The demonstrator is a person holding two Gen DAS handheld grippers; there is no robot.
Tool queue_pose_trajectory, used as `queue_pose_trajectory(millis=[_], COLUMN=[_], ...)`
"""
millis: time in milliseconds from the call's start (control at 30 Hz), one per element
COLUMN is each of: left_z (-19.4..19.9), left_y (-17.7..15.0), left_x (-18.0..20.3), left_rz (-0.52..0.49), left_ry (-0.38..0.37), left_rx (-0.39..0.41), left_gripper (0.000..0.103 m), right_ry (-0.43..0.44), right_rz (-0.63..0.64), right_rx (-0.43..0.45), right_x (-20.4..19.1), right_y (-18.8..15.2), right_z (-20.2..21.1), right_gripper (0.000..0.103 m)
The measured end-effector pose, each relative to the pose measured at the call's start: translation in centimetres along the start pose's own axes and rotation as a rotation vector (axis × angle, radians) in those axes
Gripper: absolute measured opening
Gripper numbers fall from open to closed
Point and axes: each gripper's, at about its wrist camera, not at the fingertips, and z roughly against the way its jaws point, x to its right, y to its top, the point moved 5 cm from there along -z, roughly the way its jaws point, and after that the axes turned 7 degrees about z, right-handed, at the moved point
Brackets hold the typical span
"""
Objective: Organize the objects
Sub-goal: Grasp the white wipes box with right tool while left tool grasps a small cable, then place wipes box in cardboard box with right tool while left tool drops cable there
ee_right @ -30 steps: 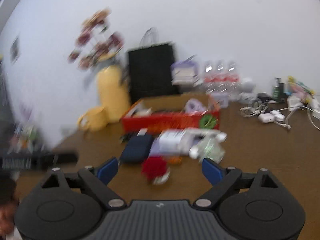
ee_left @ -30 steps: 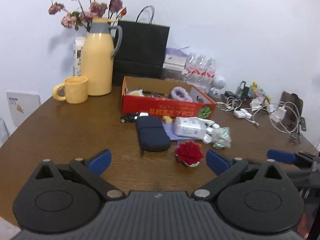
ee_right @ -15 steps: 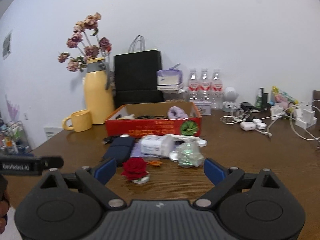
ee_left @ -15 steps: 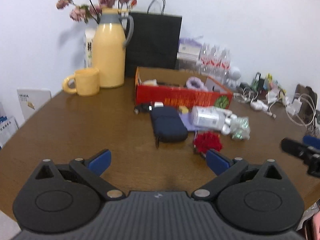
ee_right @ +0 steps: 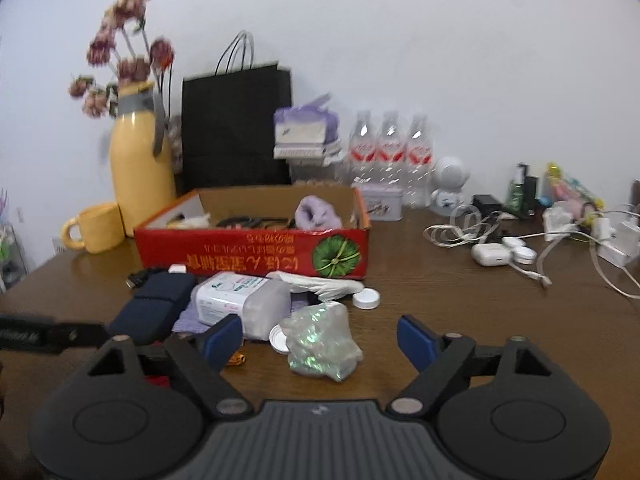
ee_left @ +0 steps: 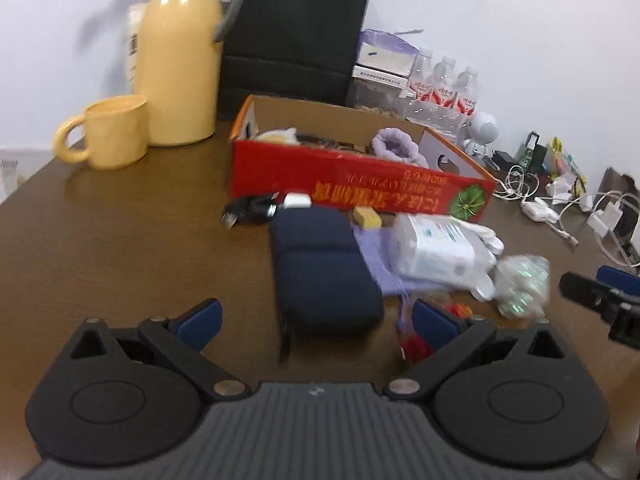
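A red cardboard box [ee_left: 360, 188] [ee_right: 256, 254] stands open on the brown table, with a purple scrunchie [ee_right: 318, 212] inside. In front of it lie a navy pouch [ee_left: 324, 272] [ee_right: 154, 308], a white wipes pack [ee_left: 436, 250] [ee_right: 236, 298], a shiny crumpled wrapper [ee_left: 520, 284] [ee_right: 322, 340] and a red rose [ee_left: 414, 346], partly hidden by my finger. My left gripper [ee_left: 316, 318] is open, just short of the pouch. My right gripper [ee_right: 320, 340] is open, with the wrapper between its fingers.
A yellow jug [ee_left: 180, 60] and yellow mug [ee_left: 108, 132] stand at the back left beside a black paper bag [ee_left: 296, 36]. Water bottles [ee_right: 390, 152], a small white robot figure [ee_right: 448, 184] and tangled white chargers and cables [ee_right: 520, 248] fill the right.
Both grippers have moved forward and lower toward the pile in front of the box. The pouch now sits between the left fingers' line and the wrapper between the right ones. Both stay open.
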Motion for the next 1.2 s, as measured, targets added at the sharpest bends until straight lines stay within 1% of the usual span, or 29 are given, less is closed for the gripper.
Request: queue_pose_trajectory(millis=[100,133,167,200,233,267,333,400,467,500,533,567,600,633,667,700,733,767,833,867,933,1000,1067,1100,1133,1200], left_z=[-2.5,-3.1,-3.5,-3.9,-4.4,-5.0,-6.7,-8.7,-10.6,-11.3,-12.2,-12.4,-12.3,-12.1,-11.8,-11.5,-11.2,-10.9,-10.1,-9.5,-7.5,-4.5,-1.2,0.4,2.2,4.2], left_y=[1.5,2.3,3.2,4.3,5.4,6.2,7.5,8.1,8.4,8.4,8.2,8.0,7.8,7.8,7.6,7.4,7.2,6.9,6.6,6.5,6.3,5.8,4.5,3.7,2.5,0.0], left_x=[0.9,0.8,0.3,-0.6,-1.9,-3.0,-5.0,-5.9,-6.2,-6.5,-7.0,-7.6,-7.7,-7.6,-7.3,-7.1,-6.7,-6.5,-6.6,-6.6,-6.8,-7.2,-7.4,-7.3,-7.4,-7.2], left_rz=[-0.083,-0.101,-0.094,-0.060,-0.004,0.035,0.072,0.035,-0.003,-0.001,0.024,0.046,0.052,0.053,0.048,0.030,-0.005,-0.039,-0.037,-0.038,-0.035,-0.002,0.023,0.038,0.069,0.112], left_ry=[-0.012,-0.008,-0.005,-0.003,-0.002,-0.003,0.002,0.024,0.019,0.019,0.018,0.008,-0.012,-0.050,-0.081,-0.083,-0.056,-0.028,-0.027,-0.035,-0.029,-0.036,-0.054,-0.070,-0.100,-0.129], left_rx=[0.009,0.016,0.032,0.048,0.055,0.053,0.045,0.019,-0.015,-0.034,-0.068,-0.078,-0.067,-0.074,-0.083,-0.085,-0.069,-0.058,-0.056,-0.048,-0.020,0.015,0.034,0.041,0.031,-0.018], left_gripper=[0.103,0.103,0.103,0.103,0.103,0.103,0.102,0.095,0.085,0.080,0.069,0.060,0.053,0.036,0.031,0.030,0.009,0.009,0.008,0.007,0.007,0.007,0.007,0.007,0.007,0.007], right_ry=[0.053,0.076,0.095,0.105,0.110,0.116,0.134,0.134,0.128,0.121,0.114,0.110,0.104,0.089,0.077,0.072,0.074,0.069,0.058,0.067,0.080,0.080,0.089,0.107,0.134,0.186], right_rz=[0.012,0.014,0.018,0.024,0.030,0.036,0.042,0.026,0.003,-0.002,-0.003,-0.003,-0.002,0.000,0.000,-0.001,-0.002,-0.002,-0.016,-0.032,-0.055,-0.061,-0.041,-0.014,0.026,0.102], right_rx=[-0.017,-0.019,-0.019,-0.017,-0.017,-0.020,-0.032,-0.071,-0.099,-0.108,-0.110,-0.103,-0.097,-0.097,-0.107,-0.128,-0.158,-0.180,-0.176,-0.173,-0.137,-0.068,-0.011,-0.001,-0.015,-0.051], right_x=[-1.1,-1.6,-2.0,-2.5,-2.9,-3.3,-4.0,-4.6,-5.1,-5.5,-5.8,-6.1,-6.4,-6.6,-6.7,-6.9,-7.0,-7.0,-6.9,-6.8,-6.6,-6.4,-6.5,-6.7,-7.1,-8.2], right_y=[0.9,1.3,1.7,2.0,2.3,2.6,3.1,3.5,3.6,3.7,3.7,3.6,3.5,3.4,3.2,3.0,2.8,2.5,2.4,2.5,3.0,3.8,4.5,4.5,4.2,2.9], right_z=[-2.7,-3.5,-4.2,-4.9,-5.5,-6.1,-7.5,-9.3,-11.0,-11.6,-12.2,-12.6,-12.8,-13.2,-13.6,-14.0,-14.5,-14.9,-14.8,-14.6,-13.3,-11.1,-8.1,-6.7,-5.3,-2.5], right_gripper=[0.080,0.080,0.081,0.082,0.084,0.085,0.087,0.087,0.087,0.087,0.087,0.088,0.091,0.095,0.095,0.095,0.094,0.094,0.092,0.092,0.090,0.090,0.090,0.090,0.090,0.090])
